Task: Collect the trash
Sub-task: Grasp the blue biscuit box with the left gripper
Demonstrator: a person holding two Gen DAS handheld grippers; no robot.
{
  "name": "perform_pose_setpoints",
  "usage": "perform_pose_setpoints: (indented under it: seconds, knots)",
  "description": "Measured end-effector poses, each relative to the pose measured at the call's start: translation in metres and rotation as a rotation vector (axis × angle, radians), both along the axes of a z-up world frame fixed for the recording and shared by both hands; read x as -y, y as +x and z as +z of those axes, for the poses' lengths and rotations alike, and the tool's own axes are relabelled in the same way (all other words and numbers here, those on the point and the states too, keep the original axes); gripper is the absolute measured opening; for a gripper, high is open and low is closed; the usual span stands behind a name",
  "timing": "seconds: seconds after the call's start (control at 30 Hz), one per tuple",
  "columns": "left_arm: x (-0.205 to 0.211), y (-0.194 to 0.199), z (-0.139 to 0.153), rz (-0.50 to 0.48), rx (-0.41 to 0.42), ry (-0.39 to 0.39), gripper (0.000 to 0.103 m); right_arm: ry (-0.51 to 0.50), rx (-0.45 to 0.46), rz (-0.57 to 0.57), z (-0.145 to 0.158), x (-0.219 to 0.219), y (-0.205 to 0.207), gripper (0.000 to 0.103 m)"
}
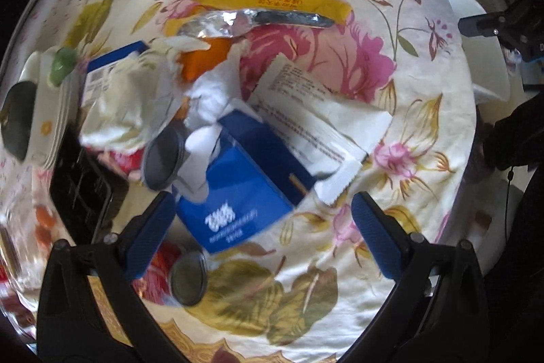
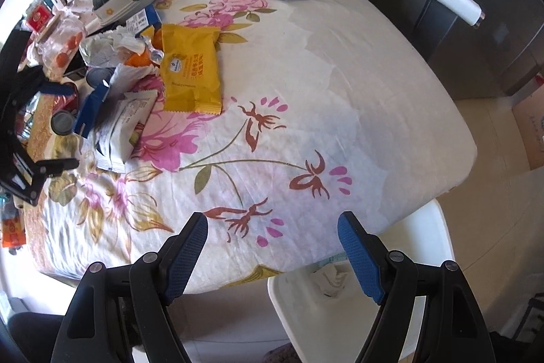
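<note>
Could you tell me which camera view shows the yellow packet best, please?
The right wrist view: the yellow packet lies flat, its whole printed face visible. In the left wrist view it is far off, foreshortened, partly hidden behind a foil wrapper.

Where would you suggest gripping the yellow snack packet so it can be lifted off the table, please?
Probably the yellow packet by its crimped bottom edge, coming from the open tablecloth side with the right tool. That flat seam faces clear space; the far end abuts the crumpled wrappers.
</note>
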State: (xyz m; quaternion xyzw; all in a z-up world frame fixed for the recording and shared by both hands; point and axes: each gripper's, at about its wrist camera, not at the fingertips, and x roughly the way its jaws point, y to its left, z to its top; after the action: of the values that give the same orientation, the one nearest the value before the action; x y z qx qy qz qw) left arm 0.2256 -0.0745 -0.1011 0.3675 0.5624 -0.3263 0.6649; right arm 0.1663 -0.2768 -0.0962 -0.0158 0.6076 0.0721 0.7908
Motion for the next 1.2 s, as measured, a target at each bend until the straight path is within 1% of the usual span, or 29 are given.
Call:
perform_pose_setpoints:
  seconds: [0.13,0.23,0.27,0.33,0.43,0.57,0.63,0.73,0.8,0.9,1.0,1.03,1.07,1.1,1.13,1.2]
  knots:
    - [0.008,0.01,-0.016,-0.025,-0.046,0.05,0.102,-0.002,-0.007,0.001,-0.003,0.001,0.001,0.08]
    - [0.008,0.023,-0.029,0.022,-0.093,0.071,0.102,-0.005,-0.002,0.005,-0.002,0.001,0.002,0.08]
    - [0.007,0.026,-0.032,0.048,-0.105,0.065,0.102,-0.005,-0.002,0.007,-0.003,0.001,0.002,0.08]
    - [0.003,0.033,-0.036,0.101,-0.143,0.025,0.102,-0.005,-0.004,0.011,-0.003,0.0,0.003,0.08]
    - [-0.001,0.029,-0.039,0.128,-0.177,-0.013,0.102,-0.004,-0.005,0.015,-0.003,-0.002,0.005,0.08]
    - [-0.004,0.01,-0.038,0.16,-0.166,-0.058,0.102,0.003,0.003,0.012,0.0,-0.005,0.007,0.08]
    - [-0.006,-0.001,-0.038,0.184,-0.143,-0.074,0.102,0.01,0.009,0.01,0.002,-0.008,0.007,0.08]
    - [-0.008,-0.018,-0.04,0.22,-0.098,-0.064,0.102,0.02,0.013,0.008,0.004,-0.011,0.007,0.08]
    - [-0.012,-0.027,-0.04,0.261,-0.089,-0.07,0.102,0.024,0.012,0.007,0.004,-0.012,0.006,0.08]
    - [-0.019,-0.035,-0.039,0.328,-0.097,-0.085,0.102,0.027,0.01,0.001,0.005,-0.012,0.004,0.08]
    - [-0.028,-0.043,-0.034,0.382,-0.083,-0.115,0.102,0.031,0.01,-0.007,0.006,-0.011,0.002,0.08]
    - [-0.03,-0.046,-0.029,0.378,-0.065,-0.134,0.102,0.034,0.01,-0.009,0.006,-0.011,0.001,0.08]
    - [-0.031,-0.047,-0.023,0.353,-0.04,-0.137,0.102,0.039,0.011,-0.012,0.007,-0.011,0.001,0.08]
    - [-0.03,-0.049,-0.018,0.31,-0.009,-0.121,0.102,0.043,0.012,-0.014,0.008,-0.01,0.0,0.08]
    - [-0.034,-0.043,-0.022,0.264,0.01,-0.098,0.102,0.048,0.013,-0.014,0.009,-0.01,-0.001,0.08]
    - [-0.031,-0.045,-0.018,0.172,0.02,-0.04,0.102,0.049,0.018,-0.011,0.011,-0.01,-0.004,0.08]
